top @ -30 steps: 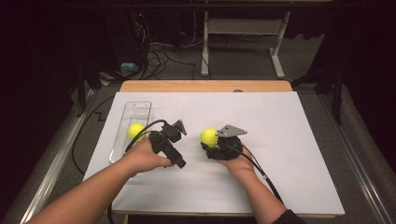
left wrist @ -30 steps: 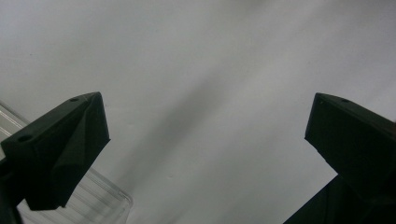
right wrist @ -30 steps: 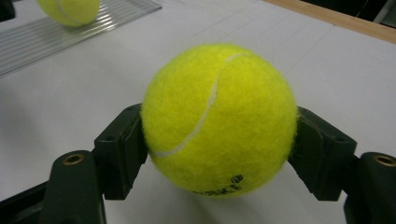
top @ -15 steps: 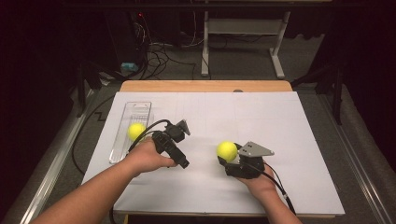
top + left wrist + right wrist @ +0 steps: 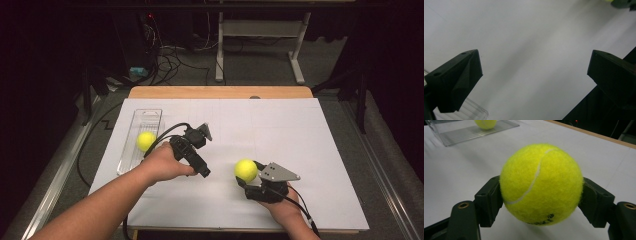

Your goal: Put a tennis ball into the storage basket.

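A white-covered tabletop (image 5: 310, 150) with a bare wooden strip along its far edge carries everything here. On its left side lies a clear plastic tray (image 5: 131, 161), long and narrow, set lengthwise away from the person. Inside the tray, about midway along, sits a yellow tennis ball (image 5: 146, 141); in the right gripper view the same tray (image 5: 461, 133) and its ball (image 5: 485, 123) appear far off at the top left.

The person's left hand (image 5: 165, 164) reaches in from the lower left and holds the left claw (image 5: 204, 131) just right of the tray, pointing toward the far right. In the left gripper view its jaws stand spread wide apart over bare white surface with nothing between them, and a corner of the tray (image 5: 474, 111) shows at the lower left.

The right hand (image 5: 282, 205) holds the right claw (image 5: 245, 172) near the front edge, well apart from the tray. It is pinching a second tennis ball (image 5: 541, 183), each jaw pressed against one side of it. In the high view this ball (image 5: 246, 170) sits right of the left hand, beside the grey plate on the claw's top.
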